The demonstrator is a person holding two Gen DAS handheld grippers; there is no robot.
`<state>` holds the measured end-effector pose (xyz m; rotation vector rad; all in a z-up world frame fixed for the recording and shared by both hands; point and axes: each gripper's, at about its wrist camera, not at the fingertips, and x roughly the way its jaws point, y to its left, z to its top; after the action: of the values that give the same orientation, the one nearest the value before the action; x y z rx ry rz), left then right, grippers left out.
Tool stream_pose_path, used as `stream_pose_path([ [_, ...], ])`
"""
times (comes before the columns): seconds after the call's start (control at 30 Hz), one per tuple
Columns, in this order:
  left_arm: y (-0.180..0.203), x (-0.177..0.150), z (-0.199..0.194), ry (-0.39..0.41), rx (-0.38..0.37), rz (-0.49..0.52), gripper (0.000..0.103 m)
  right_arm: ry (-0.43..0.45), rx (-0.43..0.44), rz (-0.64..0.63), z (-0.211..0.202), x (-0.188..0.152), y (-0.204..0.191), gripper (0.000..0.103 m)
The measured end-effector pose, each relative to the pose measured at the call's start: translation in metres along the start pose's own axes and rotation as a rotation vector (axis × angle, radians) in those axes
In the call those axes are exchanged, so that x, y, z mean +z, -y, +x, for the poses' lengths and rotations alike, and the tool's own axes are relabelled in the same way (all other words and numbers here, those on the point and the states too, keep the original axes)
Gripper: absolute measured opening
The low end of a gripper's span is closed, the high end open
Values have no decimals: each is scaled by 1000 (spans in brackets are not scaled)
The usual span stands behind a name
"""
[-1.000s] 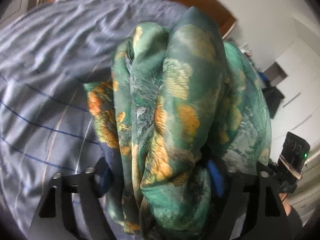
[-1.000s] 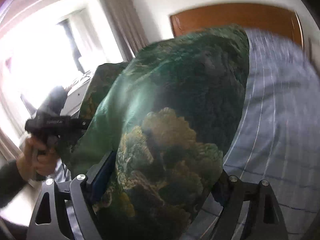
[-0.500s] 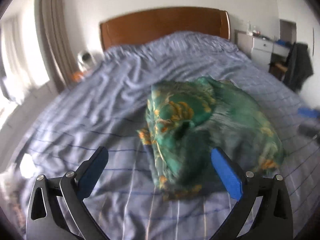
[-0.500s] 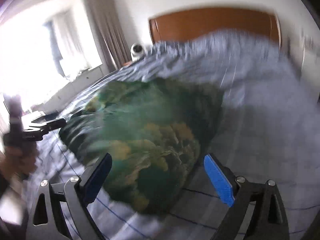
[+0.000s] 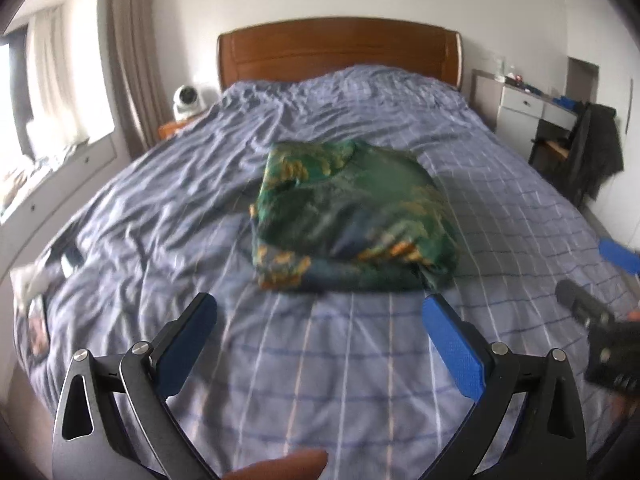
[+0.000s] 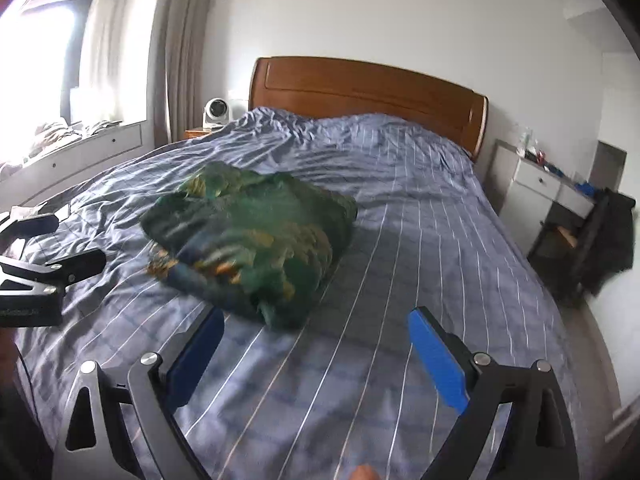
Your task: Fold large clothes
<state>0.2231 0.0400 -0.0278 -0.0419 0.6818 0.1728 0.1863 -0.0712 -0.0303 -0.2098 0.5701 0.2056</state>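
A folded green garment with orange print (image 5: 352,216) lies in a bundle in the middle of the blue striped bed (image 5: 320,360). It also shows in the right wrist view (image 6: 252,240). My left gripper (image 5: 320,320) is open and empty, held back above the near part of the bed, apart from the garment. My right gripper (image 6: 316,332) is open and empty, just short of the garment's near corner. The left gripper also shows at the left edge of the right wrist view (image 6: 36,248); the right one at the right edge of the left wrist view (image 5: 600,312).
A wooden headboard (image 5: 340,52) stands at the far end. A white fan (image 5: 186,100) sits on a nightstand at the left. A white dresser and a dark chair with clothing (image 5: 592,152) stand at the right. Small items lie at the bed's left edge (image 5: 40,300).
Both grippers let go of the garment, which dropped onto the bed. Both grippers then drew back from it toward the foot of the bed.
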Motion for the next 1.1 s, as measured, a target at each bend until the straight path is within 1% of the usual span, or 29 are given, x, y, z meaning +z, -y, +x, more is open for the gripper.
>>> stream_pose_path([
  [0.13,5,-12,-18,0,22,-17,102,-59,-15,43,-21,-20,-2,95],
  [0.17,6,-15,-23,1,25,-20,103,-64,-6,61,-26,-24,-2,95],
  [0.27,12,-21,-39,18,76,-9,103,-87,21,89,-34,-32,-4,95],
  [0.33,15,-24,-45,24,68,7,103,-94,25,79,-40,-35,-7,95],
  [0.43,17,-25,-53,-9,34,8,103,-97,36,67,-46,-37,-12,95],
  [0.5,17,-26,-57,-10,28,6,103,-97,49,67,-50,-37,-14,95],
  [0.57,18,-26,-61,-4,38,11,103,-97,58,64,-54,-36,-15,95],
  [0.67,19,-26,-64,3,47,13,103,-97,36,47,-59,-32,-17,95],
  [0.93,19,-28,-63,-1,27,9,103,-86,-1,40,-74,-27,-19,95],
  [1.1,23,-33,-67,27,20,15,103,-94,-17,43,-74,-31,-16,95],
])
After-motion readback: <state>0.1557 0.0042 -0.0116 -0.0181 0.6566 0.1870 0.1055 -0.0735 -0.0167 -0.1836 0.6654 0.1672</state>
